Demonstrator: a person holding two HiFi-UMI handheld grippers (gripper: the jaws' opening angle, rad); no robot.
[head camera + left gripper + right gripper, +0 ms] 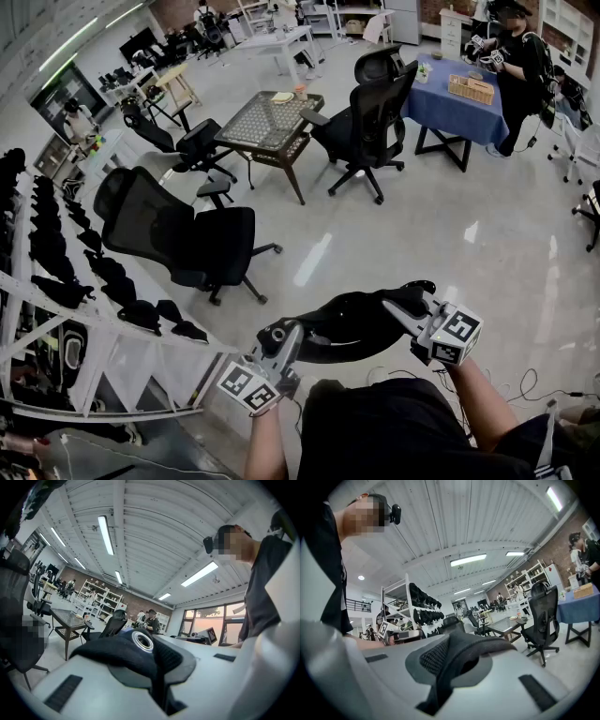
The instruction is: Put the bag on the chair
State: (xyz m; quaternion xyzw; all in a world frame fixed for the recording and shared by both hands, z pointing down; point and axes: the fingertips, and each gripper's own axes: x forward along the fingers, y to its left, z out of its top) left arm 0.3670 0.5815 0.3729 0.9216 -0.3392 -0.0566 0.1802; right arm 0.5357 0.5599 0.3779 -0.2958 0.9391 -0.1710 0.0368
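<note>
The person is holding the bag (352,325) up in the air between both grippers, low in the head view at about 6 o'clock, hanging over the floor (375,234) and well apart from the chair (183,234). The left gripper (279,345) is gripping the bag's end at 8 o'clock. In the left gripper view, the left gripper (157,677) is showing its jaws pressed together on a fold of the black bag (117,651), with a metal eyelet (142,641) sitting just beyond the clamped spot. The right gripper (412,309) is gripping the opposite end at 3 o'clock. In the right gripper view, the right gripper (445,677) is likewise clamping its jaws tight on the bag (473,648), with mesh fabric bunching over the pads. The bag is sagging slightly between the two grips. The chair is standing at 10 o'clock from the bag, its backrest toward 9 o'clock and its seat toward 3 o'clock. A rack (56,272) carrying black items is running along the 8 o'clock edge. A table (267,122) is standing at 12 o'clock, and a blue table (459,108) at 1 o'clock has a person (516,66) standing beside it.
</note>
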